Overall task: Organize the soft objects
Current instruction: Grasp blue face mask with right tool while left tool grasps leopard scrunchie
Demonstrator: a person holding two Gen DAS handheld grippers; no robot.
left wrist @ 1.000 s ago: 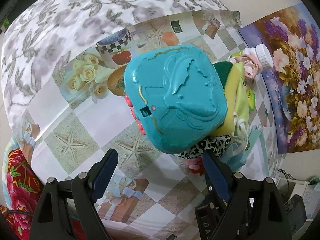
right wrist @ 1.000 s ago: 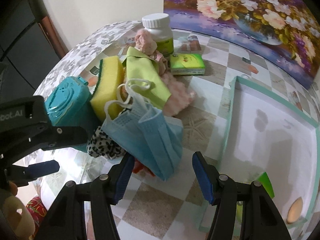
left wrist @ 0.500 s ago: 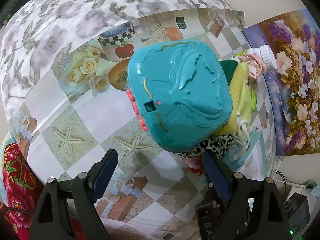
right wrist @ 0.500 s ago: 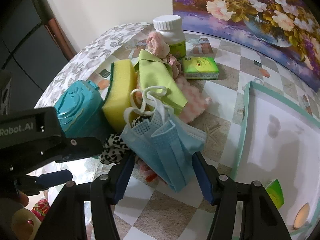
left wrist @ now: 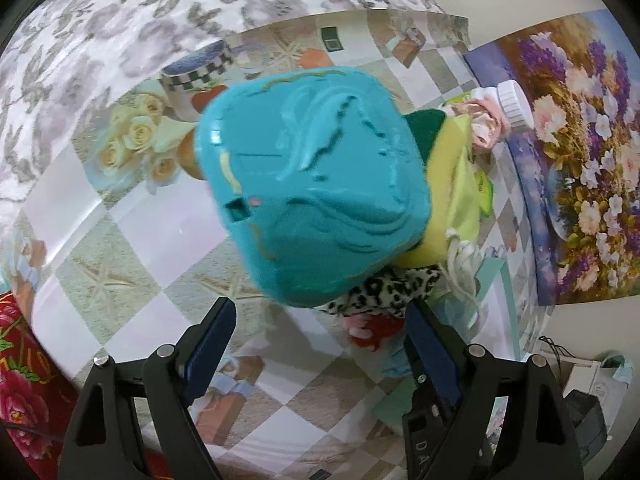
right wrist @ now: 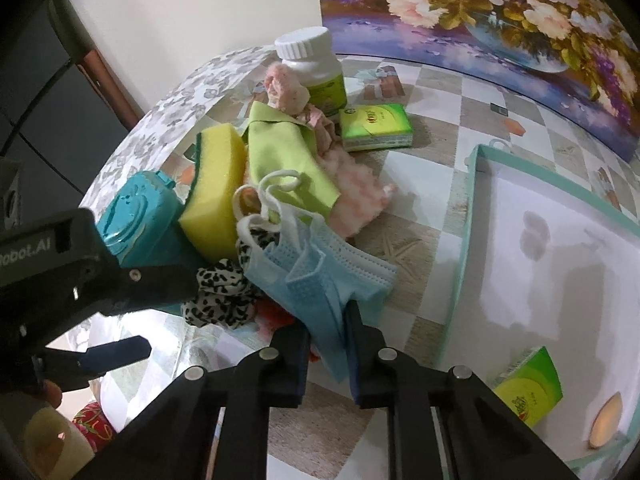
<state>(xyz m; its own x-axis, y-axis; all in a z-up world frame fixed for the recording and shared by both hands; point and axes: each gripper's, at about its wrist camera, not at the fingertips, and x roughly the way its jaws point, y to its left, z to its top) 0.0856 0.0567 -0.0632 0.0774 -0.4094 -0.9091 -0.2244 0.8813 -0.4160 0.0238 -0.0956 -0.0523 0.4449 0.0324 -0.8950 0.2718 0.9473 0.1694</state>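
Observation:
A pile of soft things lies on the table: a blue face mask (right wrist: 320,268), a yellow sponge (right wrist: 216,196), a lime cloth (right wrist: 280,148), pink fluffy fabric (right wrist: 356,188) and a leopard-print scrunchie (right wrist: 220,292). My right gripper (right wrist: 326,344) is shut on the lower edge of the blue mask. My left gripper (left wrist: 320,344) is open, hovering above a teal plastic case (left wrist: 312,204) next to the pile; the scrunchie (left wrist: 384,292) lies just past its right finger. The left gripper also shows in the right wrist view (right wrist: 120,320).
A teal-rimmed white tray (right wrist: 472,184) to the right holds a green tissue pack (right wrist: 528,388). Another green tissue pack (right wrist: 376,126) and a white pill bottle (right wrist: 312,68) stand behind the pile. A flower painting (right wrist: 500,12) leans at the back.
My right gripper moved in and closed on the blue mask. My left gripper drifted slightly over the teal case and stayed open.

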